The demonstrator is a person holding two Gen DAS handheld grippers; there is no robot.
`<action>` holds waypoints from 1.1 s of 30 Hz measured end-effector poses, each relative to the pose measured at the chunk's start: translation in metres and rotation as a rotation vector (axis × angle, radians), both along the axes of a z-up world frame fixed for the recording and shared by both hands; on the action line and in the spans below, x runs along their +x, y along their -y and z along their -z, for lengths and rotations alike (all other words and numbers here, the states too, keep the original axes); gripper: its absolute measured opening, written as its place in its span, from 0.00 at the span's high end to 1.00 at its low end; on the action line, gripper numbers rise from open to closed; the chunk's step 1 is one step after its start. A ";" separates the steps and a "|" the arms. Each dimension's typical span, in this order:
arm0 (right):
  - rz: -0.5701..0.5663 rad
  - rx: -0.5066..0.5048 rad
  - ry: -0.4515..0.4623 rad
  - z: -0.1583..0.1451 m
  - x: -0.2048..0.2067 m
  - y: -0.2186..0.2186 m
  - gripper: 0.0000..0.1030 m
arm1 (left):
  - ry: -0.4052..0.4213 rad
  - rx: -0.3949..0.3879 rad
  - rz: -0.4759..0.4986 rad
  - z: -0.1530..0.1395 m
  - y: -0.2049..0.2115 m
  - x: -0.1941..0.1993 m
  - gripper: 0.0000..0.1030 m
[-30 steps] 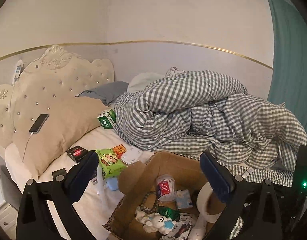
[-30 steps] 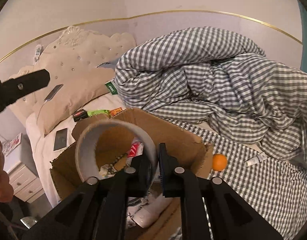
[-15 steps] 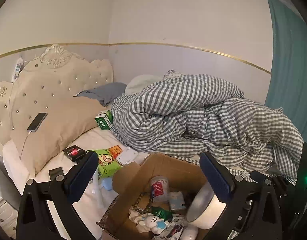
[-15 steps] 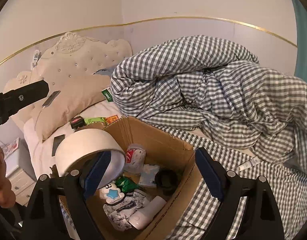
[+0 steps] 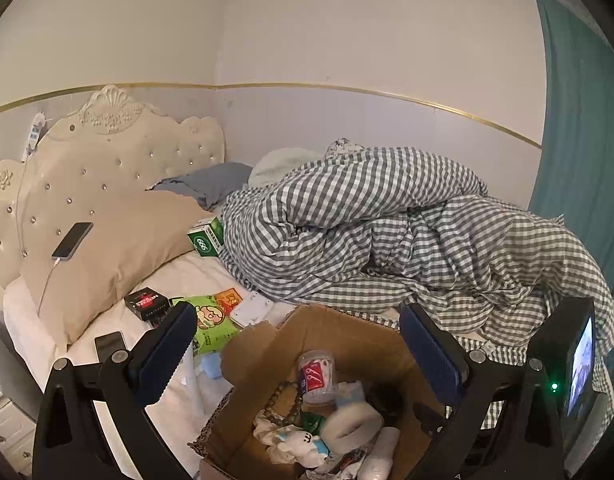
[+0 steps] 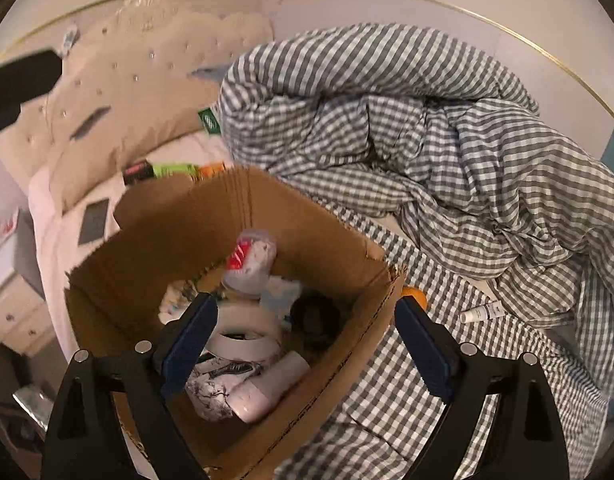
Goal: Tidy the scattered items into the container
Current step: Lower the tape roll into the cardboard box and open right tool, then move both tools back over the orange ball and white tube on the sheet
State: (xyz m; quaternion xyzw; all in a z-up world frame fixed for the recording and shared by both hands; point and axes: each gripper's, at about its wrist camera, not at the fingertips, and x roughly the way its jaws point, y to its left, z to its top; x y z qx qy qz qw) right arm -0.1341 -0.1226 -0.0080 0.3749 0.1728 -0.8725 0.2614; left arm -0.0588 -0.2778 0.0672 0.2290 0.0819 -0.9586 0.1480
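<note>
The cardboard box (image 6: 243, 216) sits on the bed near its front edge, flaps up, and the white tape roll (image 6: 243, 330) is lying inside it on top of the pile: a clear cup with a red label (image 6: 249, 260), a white bottle (image 6: 269, 384), some crumpled wrappers (hard to tell what half of it is). The right gripper (image 6: 303, 344) hangs over the box's right wall with its jaws spread wide and nothing between them. The left gripper (image 5: 295, 354) is spread wide too, holding nothing, above the box's left side. Outside the box, an orange ball (image 6: 414, 294) touches its right wall and a small white tube (image 6: 481, 313) lies near it on the checked duvet (image 6: 447, 140). A green snack bag (image 5: 209, 322) sits by the pillow (image 5: 119, 248).
</note>
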 end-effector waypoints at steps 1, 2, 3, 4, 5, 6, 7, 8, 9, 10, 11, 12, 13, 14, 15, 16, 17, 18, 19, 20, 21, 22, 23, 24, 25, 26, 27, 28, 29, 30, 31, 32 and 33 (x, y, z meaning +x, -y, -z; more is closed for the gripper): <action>0.001 -0.007 0.000 0.000 0.000 -0.001 0.12 | 0.001 0.004 -0.001 0.001 0.002 0.000 0.00; 0.003 -0.013 -0.001 0.000 0.001 -0.003 0.12 | 0.003 0.008 -0.002 0.002 0.002 -0.001 0.00; 0.007 -0.018 -0.005 -0.001 0.002 -0.004 0.12 | 0.005 0.012 -0.002 0.003 0.002 -0.001 0.00; 0.009 -0.022 -0.009 -0.002 0.002 -0.006 0.12 | 0.006 0.013 -0.002 0.004 0.002 -0.001 0.00; 0.012 -0.027 -0.017 -0.004 0.002 -0.007 0.12 | 0.006 0.012 -0.002 0.004 0.002 -0.001 0.00; 0.023 -0.046 -0.044 -0.009 0.004 -0.012 0.12 | 0.006 0.010 -0.002 0.004 0.001 -0.001 0.00; 0.032 -0.071 -0.075 -0.015 0.005 -0.016 0.12 | 0.006 0.008 -0.001 0.004 0.000 -0.001 0.00; 0.052 -0.106 -0.126 -0.023 0.009 -0.024 0.12 | 0.004 0.007 -0.001 0.004 -0.002 -0.001 0.00; 0.096 -0.170 -0.227 -0.037 0.017 -0.039 0.12 | 0.001 0.005 -0.001 0.003 -0.003 -0.001 0.00; 0.125 -0.217 -0.298 -0.046 0.024 -0.051 0.11 | -0.002 0.002 -0.002 0.002 -0.006 -0.001 0.00; 0.154 -0.265 -0.363 -0.053 0.031 -0.063 0.04 | -0.004 0.000 -0.001 0.001 -0.008 -0.001 0.00; 0.183 -0.316 -0.417 -0.060 0.038 -0.076 0.00 | -0.006 -0.001 0.001 0.001 -0.010 -0.002 0.00; 0.208 -0.367 -0.457 -0.066 0.043 -0.091 0.00 | -0.007 -0.001 0.006 0.001 -0.013 -0.002 0.00; 0.225 -0.393 -0.474 -0.070 0.044 -0.100 0.00 | -0.007 -0.002 0.008 0.001 -0.016 -0.004 0.00; 0.250 -0.414 -0.483 -0.073 0.044 -0.114 0.00 | -0.007 0.000 0.013 0.002 -0.021 -0.006 0.00; 0.262 -0.420 -0.485 -0.074 0.043 -0.122 0.00 | -0.005 0.003 0.019 0.003 -0.026 -0.009 0.00; 0.275 -0.420 -0.483 -0.074 0.041 -0.130 0.00 | -0.004 0.006 0.025 0.004 -0.030 -0.010 0.00; 0.293 -0.415 -0.478 -0.074 0.038 -0.139 0.00 | -0.002 0.009 0.033 0.005 -0.036 -0.014 0.00; 0.312 -0.409 -0.468 -0.072 0.034 -0.151 0.00 | 0.002 0.011 0.044 0.007 -0.044 -0.019 0.00; 0.326 -0.408 -0.461 -0.072 0.031 -0.160 0.00 | 0.007 0.011 0.057 0.010 -0.054 -0.024 0.00; 0.348 -0.412 -0.453 -0.069 0.027 -0.175 0.00 | 0.013 0.010 0.070 0.012 -0.063 -0.030 0.00; 0.364 -0.417 -0.451 -0.066 0.026 -0.186 0.00 | 0.017 0.007 0.089 0.015 -0.075 -0.036 0.00; 0.379 -0.420 -0.450 -0.064 0.025 -0.198 0.00 | 0.019 0.006 0.111 0.019 -0.088 -0.044 0.00; 0.402 -0.417 -0.448 -0.061 0.021 -0.212 0.00 | 0.023 0.008 0.124 0.022 -0.098 -0.050 0.00; 0.420 -0.412 -0.446 -0.058 0.019 -0.224 0.00 | 0.032 0.016 0.146 0.028 -0.114 -0.059 0.00; 0.440 -0.405 -0.441 -0.054 0.016 -0.239 0.00 | 0.037 0.023 0.163 0.032 -0.124 -0.065 0.00; 0.455 -0.400 -0.436 -0.051 0.013 -0.250 0.00 | 0.043 0.029 0.182 0.038 -0.137 -0.073 0.00; 0.471 -0.393 -0.428 -0.048 0.008 -0.264 0.00 | 0.051 0.030 0.199 0.044 -0.151 -0.081 0.00; 0.490 -0.387 -0.417 -0.043 0.001 -0.278 0.00 | 0.061 0.024 0.209 0.050 -0.164 -0.089 0.00; 0.504 -0.386 -0.409 -0.040 -0.002 -0.287 0.00 | 0.074 0.016 0.217 0.056 -0.175 -0.097 0.00; 0.519 -0.388 -0.399 -0.036 -0.005 -0.298 0.00 | 0.091 0.010 0.230 0.065 -0.189 -0.107 0.00; 0.531 -0.392 -0.391 -0.032 -0.008 -0.307 0.00 | 0.104 0.009 0.243 0.075 -0.202 -0.116 0.00; 0.549 -0.403 -0.385 -0.026 -0.013 -0.319 0.00 | 0.116 0.009 0.255 0.084 -0.213 -0.125 0.00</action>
